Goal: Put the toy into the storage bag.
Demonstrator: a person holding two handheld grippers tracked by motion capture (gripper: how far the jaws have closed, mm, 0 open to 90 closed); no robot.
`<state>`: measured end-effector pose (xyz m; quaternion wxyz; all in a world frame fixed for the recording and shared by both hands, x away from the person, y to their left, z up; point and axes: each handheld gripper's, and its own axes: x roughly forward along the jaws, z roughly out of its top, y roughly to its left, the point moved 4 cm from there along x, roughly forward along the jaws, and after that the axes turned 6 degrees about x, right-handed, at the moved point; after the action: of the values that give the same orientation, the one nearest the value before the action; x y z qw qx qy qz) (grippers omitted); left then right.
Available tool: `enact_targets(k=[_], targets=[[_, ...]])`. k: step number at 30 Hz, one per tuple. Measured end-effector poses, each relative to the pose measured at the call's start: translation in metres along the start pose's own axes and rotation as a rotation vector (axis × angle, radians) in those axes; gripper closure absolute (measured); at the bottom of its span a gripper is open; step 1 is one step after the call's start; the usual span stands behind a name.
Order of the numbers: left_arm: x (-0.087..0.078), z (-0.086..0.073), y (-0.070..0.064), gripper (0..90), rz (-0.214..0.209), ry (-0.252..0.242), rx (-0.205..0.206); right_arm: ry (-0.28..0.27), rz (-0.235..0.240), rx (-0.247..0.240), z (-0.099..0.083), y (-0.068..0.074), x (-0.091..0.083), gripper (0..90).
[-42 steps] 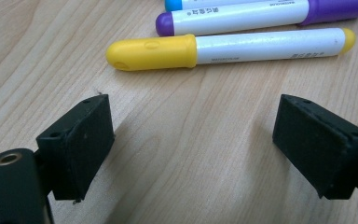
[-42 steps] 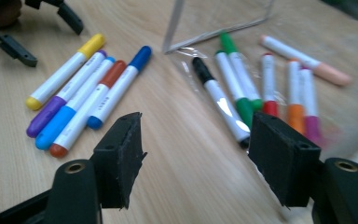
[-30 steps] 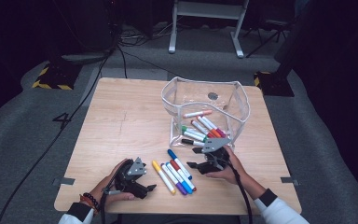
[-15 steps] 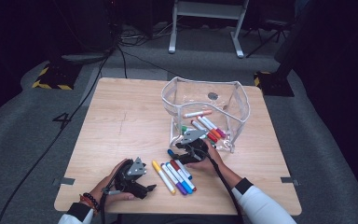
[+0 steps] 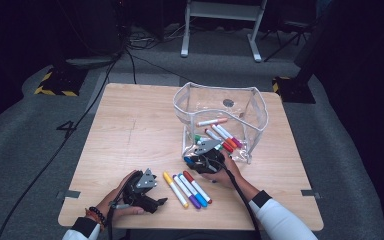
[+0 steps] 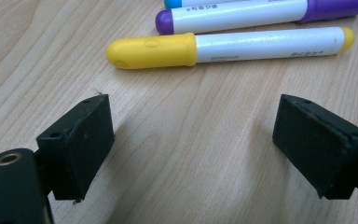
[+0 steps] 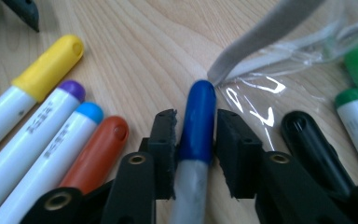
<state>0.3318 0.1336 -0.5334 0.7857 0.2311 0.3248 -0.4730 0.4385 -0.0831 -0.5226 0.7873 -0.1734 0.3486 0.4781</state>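
On the left, the left tongs (image 5: 152,200) rested low on the wooden counter (image 5: 130,130), held in a hand, with the jaws spread wide and nothing between them. Just beyond them lay a yellow marker (image 6: 228,45), with a purple marker (image 6: 261,14) alongside it. In the high view, four loose markers lay side by side near the front edge: yellow, purple, a light-blue marker (image 5: 192,190) and a red marker (image 5: 198,186). To the right of that row, the right tongs (image 7: 196,135) were clamped on a dark-blue marker (image 7: 198,121), whose cap tip pointed at the grey rim of a clear plastic pouch (image 5: 257,107). The pouch stood open toward the person, with more markers lying inside it.
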Motion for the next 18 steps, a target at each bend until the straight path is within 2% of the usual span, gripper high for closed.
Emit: enact_targets(k=[1,7,13,17,18], targets=[[0.0,0.0,0.0,12.7,0.0,0.0,0.0,-0.002,0.004,-0.012,-0.005,0.0,-0.004,73.4],[0.0,0.0,0.0,12.7,0.0,0.0,0.0,0.003,0.011,-0.018,-0.023,-0.003,-0.023,74.3],[0.0,0.0,0.0,12.7,0.0,-0.001,0.0,0.024,0.048,-0.018,-0.044,-0.007,-0.048,74.6],[0.0,0.0,0.0,12.7,-0.001,0.0,0.0,-0.034,0.052,-0.003,-0.045,-0.01,-0.073,74.6],[0.0,0.0,0.0,12.7,-0.001,0.0,0.0,-0.034,0.052,-0.003,-0.045,-0.01,-0.073,74.6]])
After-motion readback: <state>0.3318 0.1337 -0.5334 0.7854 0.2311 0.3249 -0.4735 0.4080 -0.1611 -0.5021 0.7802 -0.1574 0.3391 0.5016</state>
